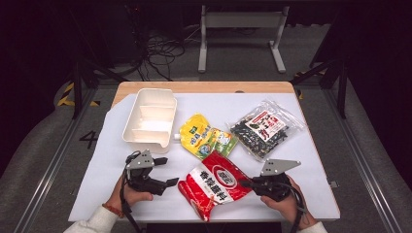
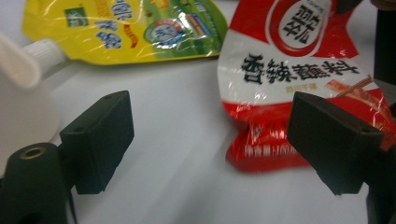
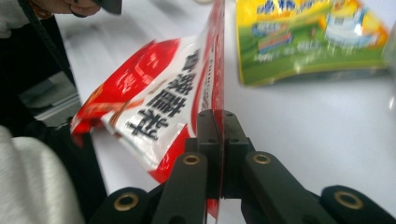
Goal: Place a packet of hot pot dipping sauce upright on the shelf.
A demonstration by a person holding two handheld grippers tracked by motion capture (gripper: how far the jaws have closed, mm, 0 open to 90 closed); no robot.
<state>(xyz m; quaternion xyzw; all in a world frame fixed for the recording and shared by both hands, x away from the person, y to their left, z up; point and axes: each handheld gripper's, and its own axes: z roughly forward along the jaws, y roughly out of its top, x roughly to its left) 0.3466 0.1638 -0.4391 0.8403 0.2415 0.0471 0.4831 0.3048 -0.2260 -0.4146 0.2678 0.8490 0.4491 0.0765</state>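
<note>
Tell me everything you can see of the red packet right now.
The red packet is a glossy, crinkled plastic pouch, red with a white panel and black printed characters. It sits near the front of the white-covered table, below the yellow pouch. The right gripper is shut on its edge, so that edge stands upright between the jaws. The left gripper hangs open beside the packet, not touching it.
</note>
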